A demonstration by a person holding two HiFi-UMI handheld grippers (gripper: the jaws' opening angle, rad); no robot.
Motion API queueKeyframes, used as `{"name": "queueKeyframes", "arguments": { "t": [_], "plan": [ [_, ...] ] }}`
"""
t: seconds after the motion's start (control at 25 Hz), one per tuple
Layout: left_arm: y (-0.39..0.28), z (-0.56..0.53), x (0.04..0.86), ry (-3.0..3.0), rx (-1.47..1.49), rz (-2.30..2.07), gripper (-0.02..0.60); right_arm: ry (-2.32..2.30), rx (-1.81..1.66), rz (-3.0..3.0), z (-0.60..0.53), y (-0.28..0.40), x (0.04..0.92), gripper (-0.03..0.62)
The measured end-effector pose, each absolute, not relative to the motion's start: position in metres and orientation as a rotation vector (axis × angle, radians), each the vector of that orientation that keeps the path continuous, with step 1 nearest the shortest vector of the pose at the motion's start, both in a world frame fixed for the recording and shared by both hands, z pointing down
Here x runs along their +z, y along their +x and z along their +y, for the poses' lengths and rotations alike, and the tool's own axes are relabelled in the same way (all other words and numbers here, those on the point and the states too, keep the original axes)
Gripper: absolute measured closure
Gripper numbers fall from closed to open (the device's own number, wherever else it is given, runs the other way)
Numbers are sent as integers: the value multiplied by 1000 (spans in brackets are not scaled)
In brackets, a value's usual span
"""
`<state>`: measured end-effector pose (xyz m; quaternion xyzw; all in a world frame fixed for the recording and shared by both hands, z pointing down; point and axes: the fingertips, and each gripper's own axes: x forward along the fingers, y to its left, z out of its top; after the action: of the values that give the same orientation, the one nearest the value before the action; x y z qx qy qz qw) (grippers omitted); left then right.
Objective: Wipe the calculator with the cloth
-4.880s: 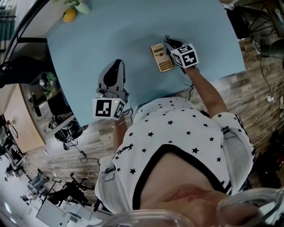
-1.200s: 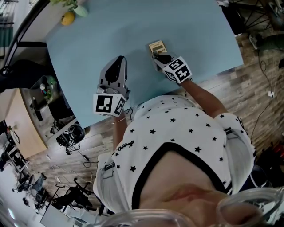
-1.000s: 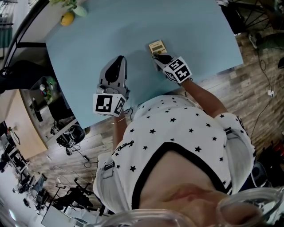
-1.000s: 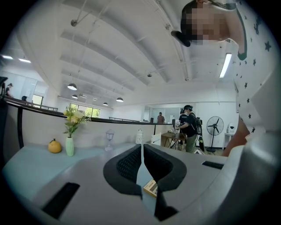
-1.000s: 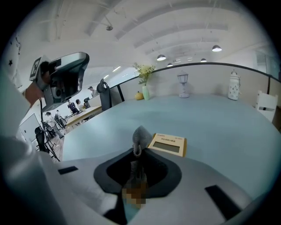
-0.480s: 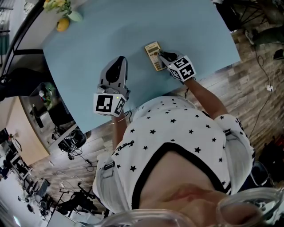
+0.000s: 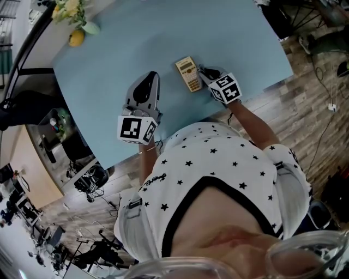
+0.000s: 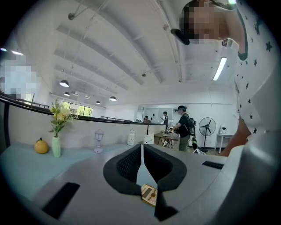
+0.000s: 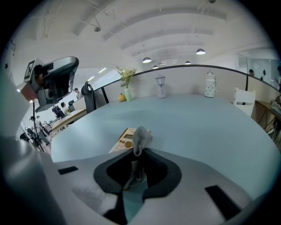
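A beige calculator (image 7: 188, 74) lies flat on the light blue table (image 7: 136, 38), in front of the person. My right gripper (image 7: 205, 71) rests just right of it, shut on a small grey cloth (image 9: 141, 137) that sticks up past the jaw tips. The right gripper view shows the calculator (image 9: 124, 140) just behind and left of the cloth. My left gripper (image 7: 150, 78) sits on the table left of the calculator, jaws shut with nothing in them. In the left gripper view, the calculator (image 8: 149, 194) shows through the gap under its tips (image 8: 141, 149).
A yellow fruit (image 7: 76, 37) and a vase of flowers (image 7: 70, 10) stand at the table's far left corner. A small lamp (image 9: 161, 86) and a white jar (image 9: 210, 85) stand along the far edge. The near table edge runs just under both grippers.
My right gripper with the cloth has slid off the calculator to its right side, so the whole calculator shows. The left gripper has stayed put.
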<state>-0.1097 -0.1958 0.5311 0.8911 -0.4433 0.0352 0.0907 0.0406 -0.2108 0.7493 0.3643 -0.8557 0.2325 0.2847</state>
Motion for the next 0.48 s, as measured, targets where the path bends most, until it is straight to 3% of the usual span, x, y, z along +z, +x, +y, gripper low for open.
{"name": "queueKeyframes", "arguments": {
  "t": [0.48],
  "plan": [
    [-120, -191, 528, 2622, 106, -1379, 541, 1091, 655, -2440, -242, 35, 695, 540]
  ]
}}
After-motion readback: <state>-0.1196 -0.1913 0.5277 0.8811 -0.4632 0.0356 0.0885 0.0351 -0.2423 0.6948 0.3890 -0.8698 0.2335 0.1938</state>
